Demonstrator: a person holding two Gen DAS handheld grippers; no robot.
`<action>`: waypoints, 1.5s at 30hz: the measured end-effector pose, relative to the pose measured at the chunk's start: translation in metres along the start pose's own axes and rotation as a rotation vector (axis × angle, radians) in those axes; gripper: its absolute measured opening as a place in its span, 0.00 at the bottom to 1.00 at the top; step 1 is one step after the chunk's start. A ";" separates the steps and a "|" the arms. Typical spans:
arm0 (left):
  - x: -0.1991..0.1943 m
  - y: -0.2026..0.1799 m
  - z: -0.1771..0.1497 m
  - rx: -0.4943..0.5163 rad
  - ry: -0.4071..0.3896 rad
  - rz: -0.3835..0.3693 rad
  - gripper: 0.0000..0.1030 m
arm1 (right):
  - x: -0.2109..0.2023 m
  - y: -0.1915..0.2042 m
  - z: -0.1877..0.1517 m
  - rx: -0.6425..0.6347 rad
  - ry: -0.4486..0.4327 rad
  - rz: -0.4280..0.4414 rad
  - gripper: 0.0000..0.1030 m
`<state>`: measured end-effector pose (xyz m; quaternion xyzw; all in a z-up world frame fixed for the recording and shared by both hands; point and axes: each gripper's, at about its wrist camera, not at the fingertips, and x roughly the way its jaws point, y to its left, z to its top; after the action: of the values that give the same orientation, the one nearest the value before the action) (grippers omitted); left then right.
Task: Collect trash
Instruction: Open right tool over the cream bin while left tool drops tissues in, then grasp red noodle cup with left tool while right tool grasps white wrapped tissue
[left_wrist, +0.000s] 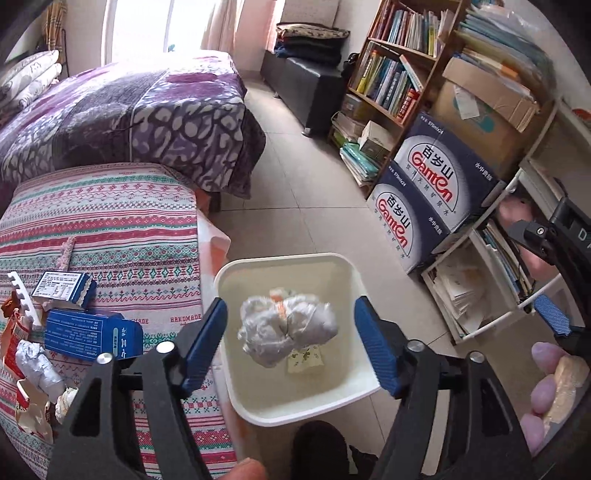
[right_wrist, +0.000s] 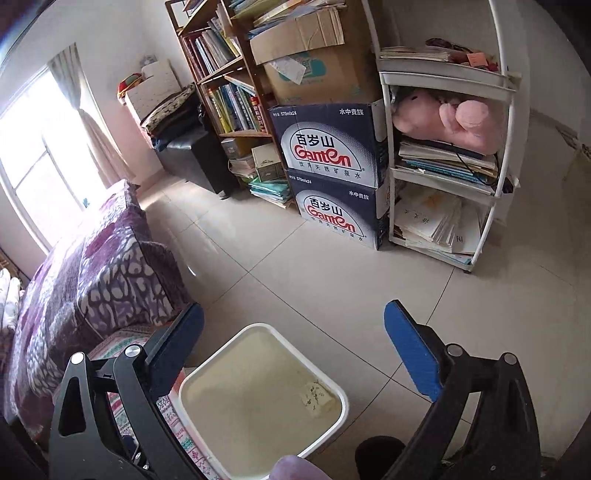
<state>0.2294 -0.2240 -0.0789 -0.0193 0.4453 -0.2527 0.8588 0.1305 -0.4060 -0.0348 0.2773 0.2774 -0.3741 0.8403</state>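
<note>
Litter sits to the left of the left claw (left_wrist: 291, 347) on the striped cover: blue cartons (left_wrist: 92, 332), a foil wad (left_wrist: 37, 365), torn wrappers (left_wrist: 22, 410). Between its parted, empty jaws a crumpled white wad (left_wrist: 288, 328) hangs over the white bin (left_wrist: 295, 260), seemingly just dropped. Right of that, the right claw (right_wrist: 293, 350) stands spread and empty above the same bin, likely clearing off.

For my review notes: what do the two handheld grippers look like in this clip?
Both look alike. The left gripper and right gripper have black angular plastic linkage arms joined by round silver pivot bolts, each ending in two flat fingers faced with blue ribbed pads. No cables or sleeves show. The left wrist view also catches the right gripper's black body, with pale lettering too cut off to read.
</note>
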 end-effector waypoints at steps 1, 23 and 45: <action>-0.002 0.004 -0.001 -0.013 -0.014 -0.006 0.78 | 0.000 0.000 -0.001 0.003 -0.001 -0.001 0.93; -0.045 0.124 -0.015 -0.129 -0.025 0.421 0.86 | -0.011 0.099 -0.088 -0.397 -0.031 -0.014 0.93; -0.017 0.255 -0.111 0.060 0.563 0.526 0.86 | 0.011 0.172 -0.187 -0.533 0.383 0.158 0.93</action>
<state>0.2419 0.0271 -0.1985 0.1907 0.6459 -0.0322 0.7385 0.2234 -0.1878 -0.1270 0.1336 0.4961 -0.1634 0.8422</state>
